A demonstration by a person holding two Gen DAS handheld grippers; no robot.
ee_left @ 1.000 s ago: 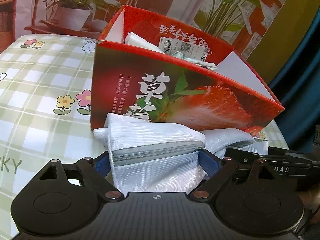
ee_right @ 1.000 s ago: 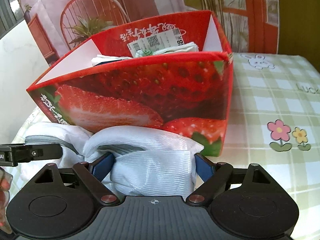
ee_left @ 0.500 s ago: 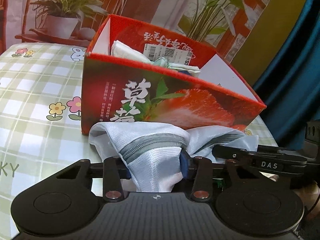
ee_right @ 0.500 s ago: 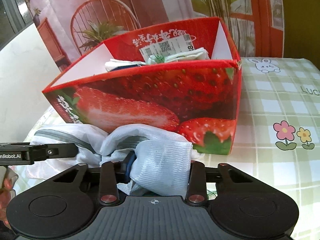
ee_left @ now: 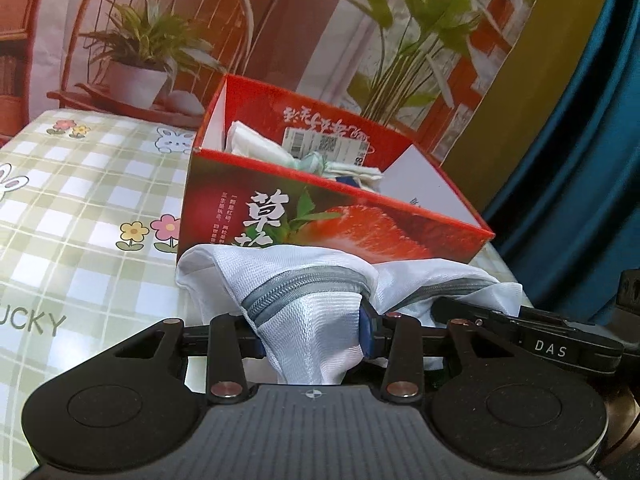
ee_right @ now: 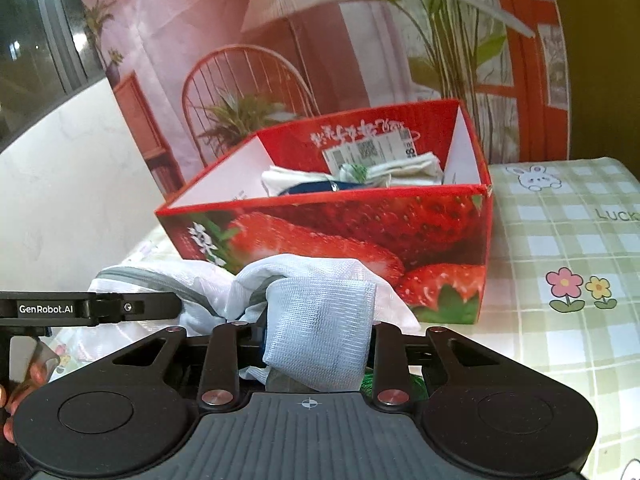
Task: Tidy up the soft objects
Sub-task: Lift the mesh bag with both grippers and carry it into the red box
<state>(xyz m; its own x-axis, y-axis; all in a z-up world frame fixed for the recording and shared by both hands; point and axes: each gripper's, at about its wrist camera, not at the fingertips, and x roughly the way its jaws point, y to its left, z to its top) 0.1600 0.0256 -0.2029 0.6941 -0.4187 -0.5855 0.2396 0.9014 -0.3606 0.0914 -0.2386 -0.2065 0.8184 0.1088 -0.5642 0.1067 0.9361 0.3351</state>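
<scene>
A white mesh laundry bag (ee_left: 280,264) with a grey zipper lies bunched in front of a red strawberry box (ee_left: 340,224). My left gripper (ee_left: 312,332) pinches its zipper end, and the jaws are closing on the fabric. My right gripper (ee_right: 318,336) squeezes the bag's other end (ee_right: 320,312), its jaws also closing. Both ends are lifted off the table. The box (ee_right: 360,232) holds folded white cloths (ee_right: 400,168) and a dark blue item. A finger of the other gripper (ee_left: 540,344) reaches in from the right of the left wrist view.
The green checked tablecloth (ee_left: 80,208) with flower and rabbit prints stretches left of the box and right of it (ee_right: 560,240). A printed backdrop of a chair and plants stands behind. A blue curtain (ee_left: 580,160) hangs at the right. A person's fingers (ee_right: 24,380) show at the lower left.
Both grippers closed from wide open onto the mesh bag and gathered its fabric. They then rose with it, so the box now sits lower and further off in both views.
</scene>
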